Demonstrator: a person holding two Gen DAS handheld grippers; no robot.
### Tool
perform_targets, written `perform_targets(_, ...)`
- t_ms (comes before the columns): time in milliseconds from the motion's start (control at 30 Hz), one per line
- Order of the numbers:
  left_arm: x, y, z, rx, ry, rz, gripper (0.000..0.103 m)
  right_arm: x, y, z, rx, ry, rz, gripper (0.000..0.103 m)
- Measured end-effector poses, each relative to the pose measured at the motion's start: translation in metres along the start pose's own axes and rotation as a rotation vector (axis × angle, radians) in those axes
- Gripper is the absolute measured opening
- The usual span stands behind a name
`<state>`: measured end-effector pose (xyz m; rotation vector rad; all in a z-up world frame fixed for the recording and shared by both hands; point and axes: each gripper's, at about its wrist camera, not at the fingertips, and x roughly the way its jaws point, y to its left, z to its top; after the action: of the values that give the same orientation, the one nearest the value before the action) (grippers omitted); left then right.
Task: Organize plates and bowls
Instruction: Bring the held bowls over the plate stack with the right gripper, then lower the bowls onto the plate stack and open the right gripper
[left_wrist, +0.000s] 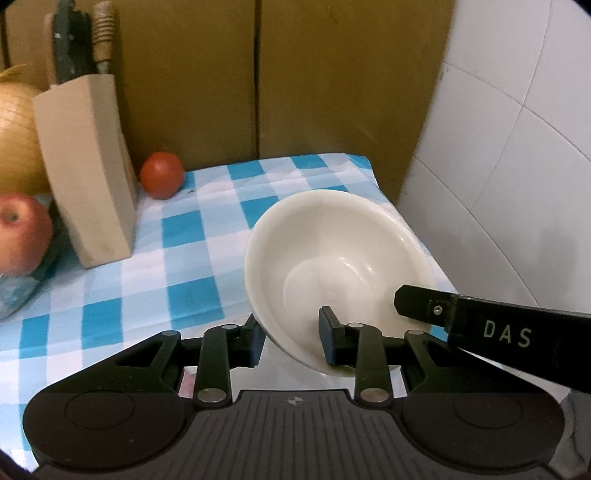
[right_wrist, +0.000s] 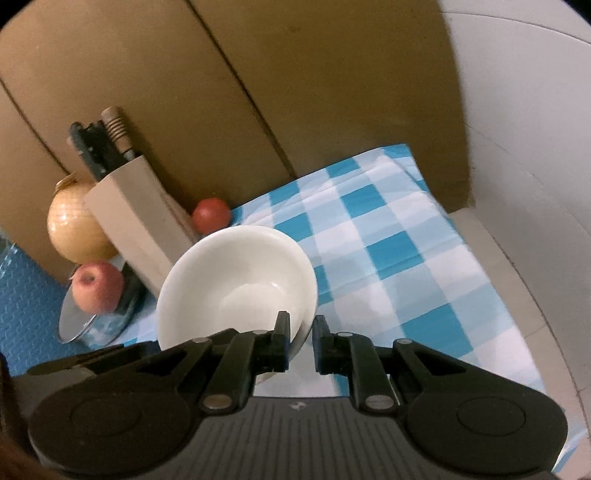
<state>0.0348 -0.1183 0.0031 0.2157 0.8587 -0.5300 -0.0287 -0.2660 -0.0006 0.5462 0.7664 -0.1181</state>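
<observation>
A white bowl hangs tilted above the blue-and-white checked cloth. My left gripper is shut on its near rim, one pad outside the wall and one inside. My right gripper reaches in from the right in the left wrist view and grips the bowl's right rim. In the right wrist view the same bowl sits low and centre, with the right gripper shut on its rim, the wall pinched between the pads. The bowl's underside is hidden.
A wooden knife block stands at the left with a tomato beside it. An onion, an apple and a glass lid lie further left. Brown cardboard backs the table. A white tiled wall closes the right.
</observation>
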Motion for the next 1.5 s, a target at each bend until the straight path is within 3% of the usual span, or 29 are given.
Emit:
perform_targets(600,-0.034,0.032,-0.019,-0.023,-0.021,0.037,0.040,-0.008,0.035,-0.025,-0.081,0.015,0.059,0.015)
perform_targets(1500,-0.027,0.037,-0.065,-0.020,0.115,-0.005,0.041,-0.004,0.036,-0.067,-0.133,0.109,0.007,0.016)
